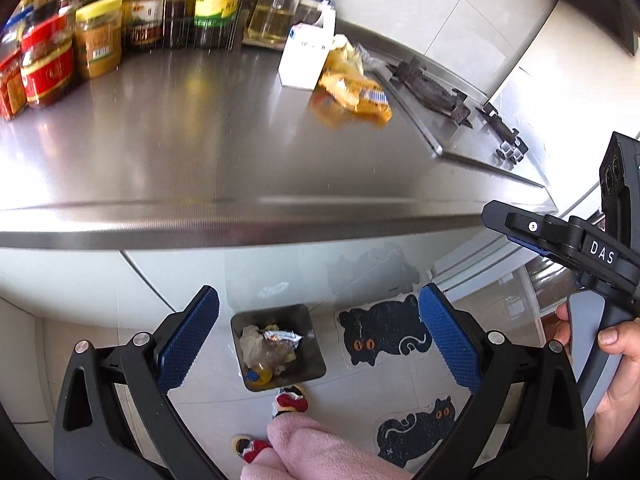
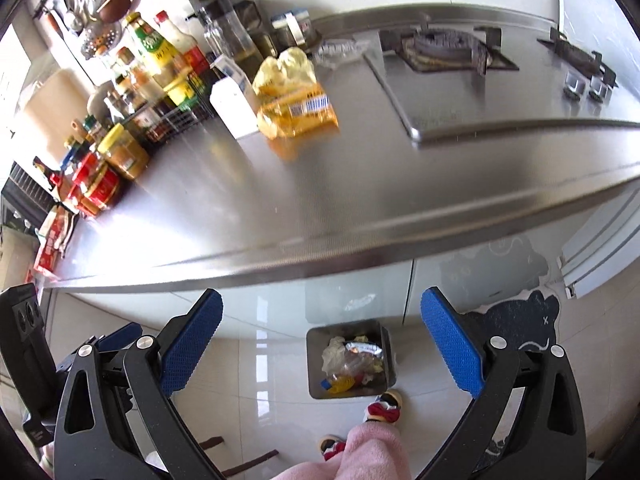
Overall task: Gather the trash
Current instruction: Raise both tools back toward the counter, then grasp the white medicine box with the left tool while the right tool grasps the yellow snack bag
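A crumpled yellow snack wrapper (image 1: 352, 88) lies on the steel counter (image 1: 200, 152) beside a white carton (image 1: 302, 58); both show in the right wrist view, wrapper (image 2: 296, 108) and carton (image 2: 234, 110). A clear plastic wrapper (image 2: 340, 50) lies behind them. A square metal bin (image 1: 308, 320) with trash in it stands on the floor below the counter edge, also in the right wrist view (image 2: 314, 360). My left gripper (image 1: 320, 344) is open and empty above the bin. My right gripper (image 2: 322, 350) is open and empty, off the counter; it shows at the right of the left wrist view (image 1: 560, 236).
Sauce bottles and jars (image 1: 96, 36) line the back left of the counter. A gas hob (image 2: 448, 52) is set into the counter at the right. Cat-shaped mats (image 1: 384, 336) lie on the tiled floor. The person's slippered feet (image 2: 384, 404) stand by the bin.
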The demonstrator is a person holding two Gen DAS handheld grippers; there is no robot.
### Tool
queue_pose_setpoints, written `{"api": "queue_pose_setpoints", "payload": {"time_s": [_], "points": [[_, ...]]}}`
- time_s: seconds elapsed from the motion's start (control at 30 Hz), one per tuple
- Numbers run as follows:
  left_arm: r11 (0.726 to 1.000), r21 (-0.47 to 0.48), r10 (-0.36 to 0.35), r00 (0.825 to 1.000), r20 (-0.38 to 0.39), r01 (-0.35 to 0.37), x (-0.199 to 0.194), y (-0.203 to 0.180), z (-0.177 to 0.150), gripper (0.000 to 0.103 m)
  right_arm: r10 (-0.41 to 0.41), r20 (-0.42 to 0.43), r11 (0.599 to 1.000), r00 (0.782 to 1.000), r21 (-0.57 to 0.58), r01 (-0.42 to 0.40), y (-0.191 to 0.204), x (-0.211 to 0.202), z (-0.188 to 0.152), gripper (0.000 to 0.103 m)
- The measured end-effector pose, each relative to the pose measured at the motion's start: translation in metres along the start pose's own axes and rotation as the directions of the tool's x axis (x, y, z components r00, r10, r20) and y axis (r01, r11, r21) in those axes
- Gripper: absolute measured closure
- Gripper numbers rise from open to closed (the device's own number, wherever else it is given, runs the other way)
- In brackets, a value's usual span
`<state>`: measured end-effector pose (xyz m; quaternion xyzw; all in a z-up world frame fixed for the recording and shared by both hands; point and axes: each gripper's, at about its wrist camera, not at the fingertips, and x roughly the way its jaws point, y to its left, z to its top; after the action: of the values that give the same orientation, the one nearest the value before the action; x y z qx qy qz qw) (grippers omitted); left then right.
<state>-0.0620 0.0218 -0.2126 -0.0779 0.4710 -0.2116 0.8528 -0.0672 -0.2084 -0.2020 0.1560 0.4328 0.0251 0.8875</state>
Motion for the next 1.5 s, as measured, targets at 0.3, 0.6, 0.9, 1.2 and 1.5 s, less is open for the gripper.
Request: {"api": "queue_pose_setpoints", "payload": {"time_s": [0.3,0.6,0.9,1.2,1.5], "points": [[0.999,0.025,0.03,0.993,0.113,-0.033,-0.001,-0.008,0.085,0.008,0.014,0.077,1.0,0.997,-0.022,-0.013,-0.001,0.002,0.083,0.003],[0.998,-0.021,0.056,0.983,0.174,-0.053,0.015,-0.002,0.166,0.008,0.015,0.053,0.994,0.998,-0.107,-0.01,0.0,0.044,0.137,0.003],[0.996,0.023,0.085,0.985,0.147,-0.09,0.063,-0.011,0.225,0.008,0.007,0.002,0.962,1.0,-0.273,-0.006,0.023,0.097,0.137,0.003],[0.996,0.029,0.083,0.993,0.08,-0.086,0.114,-0.011,0.245,0.015,-0.02,-0.035,0.949,0.999,-0.315,0.008,0.033,0.142,0.135,0.003],[0.999,0.002,0.051,0.997,0.056,-0.052,0.136,-0.002,0.249,0.061,0.013,-0.076,0.955,0.997,-0.296,-0.035,0.025,0.166,0.143,0.005]]}}
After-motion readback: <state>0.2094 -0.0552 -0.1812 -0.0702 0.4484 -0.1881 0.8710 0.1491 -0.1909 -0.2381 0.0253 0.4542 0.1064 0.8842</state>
